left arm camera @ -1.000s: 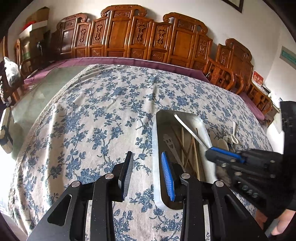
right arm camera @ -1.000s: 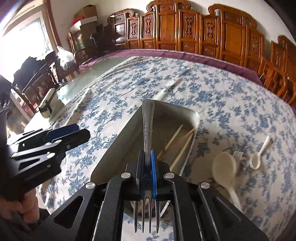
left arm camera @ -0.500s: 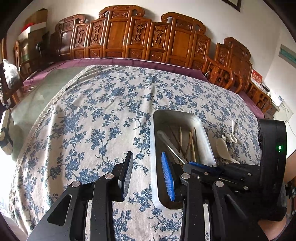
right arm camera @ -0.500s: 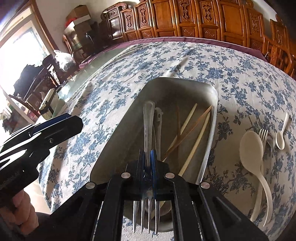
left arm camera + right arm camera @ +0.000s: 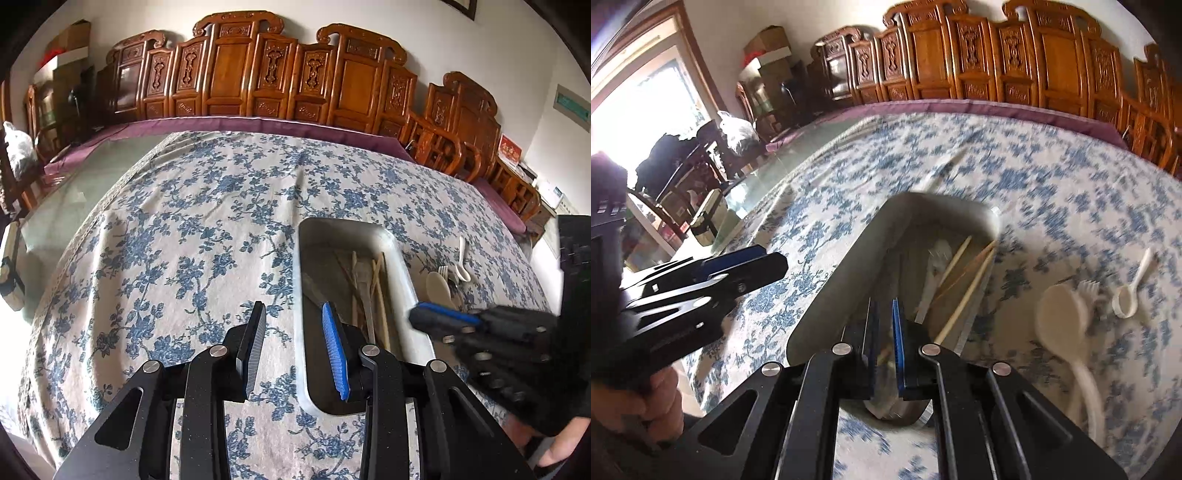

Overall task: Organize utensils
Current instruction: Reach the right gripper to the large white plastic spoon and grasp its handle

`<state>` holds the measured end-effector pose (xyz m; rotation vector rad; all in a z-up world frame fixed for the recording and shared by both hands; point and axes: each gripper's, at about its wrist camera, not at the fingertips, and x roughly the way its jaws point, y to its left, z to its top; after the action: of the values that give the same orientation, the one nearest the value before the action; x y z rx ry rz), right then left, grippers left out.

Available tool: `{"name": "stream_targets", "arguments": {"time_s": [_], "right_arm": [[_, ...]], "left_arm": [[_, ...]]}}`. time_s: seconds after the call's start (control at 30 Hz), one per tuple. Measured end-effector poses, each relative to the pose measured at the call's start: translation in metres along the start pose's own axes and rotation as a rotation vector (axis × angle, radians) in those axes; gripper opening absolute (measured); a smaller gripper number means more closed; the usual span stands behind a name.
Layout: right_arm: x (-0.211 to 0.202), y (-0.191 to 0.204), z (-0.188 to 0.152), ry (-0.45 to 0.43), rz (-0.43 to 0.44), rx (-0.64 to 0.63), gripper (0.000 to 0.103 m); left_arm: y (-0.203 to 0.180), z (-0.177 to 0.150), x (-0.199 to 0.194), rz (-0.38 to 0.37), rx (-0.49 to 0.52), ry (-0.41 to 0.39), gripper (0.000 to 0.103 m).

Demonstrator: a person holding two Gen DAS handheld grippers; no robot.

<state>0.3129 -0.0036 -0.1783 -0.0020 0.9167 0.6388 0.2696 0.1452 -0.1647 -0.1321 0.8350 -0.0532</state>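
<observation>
A: Where are our grippers?

B: Our left gripper (image 5: 295,347) hovers with its jaws spread wide and empty, astride the near left rim of the metal tray (image 5: 297,295). Our right gripper (image 5: 884,347) hangs above the tray's near end, its jaws a little apart and holding nothing.

A: And the utensils?

B: Chopsticks (image 5: 964,291) and a fork (image 5: 369,317) lie inside the tray. To its right, on the blue floral tablecloth (image 5: 184,240), rest a large cream spoon (image 5: 1062,314), a small white spoon (image 5: 1126,295) and another fork (image 5: 1087,290).

A: The room?

B: Carved wooden chairs (image 5: 258,70) line the far wall.
</observation>
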Motion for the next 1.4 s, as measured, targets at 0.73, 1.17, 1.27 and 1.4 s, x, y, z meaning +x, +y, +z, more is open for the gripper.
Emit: {"name": "stream_targets", "arguments": {"time_s": [0.73, 1.17, 1.27, 1.4], "right_arm": [[-0.085, -0.134, -0.066, -0.031, -0.239, -0.025, 0.020], [-0.040, -0.124, -0.095, 0.033, -0.228, -0.107, 0.033], [-0.035, -0.120, -0.096, 0.046, -0.254, -0.126, 0.033], [-0.029, -0.126, -0.101, 0.077, -0.273, -0.118, 0.030]], "left_arm": [[-0.111, -0.017, 0.003, -0.106, 0.176, -0.013, 0.045], [-0.130, -0.032, 0.007, -0.107, 0.215, 0.016, 0.045], [-0.132, -0.033, 0.009, -0.107, 0.221, 0.019, 0.045], [-0.137, -0.036, 0.012, -0.103, 0.237, 0.031, 0.045]]}}
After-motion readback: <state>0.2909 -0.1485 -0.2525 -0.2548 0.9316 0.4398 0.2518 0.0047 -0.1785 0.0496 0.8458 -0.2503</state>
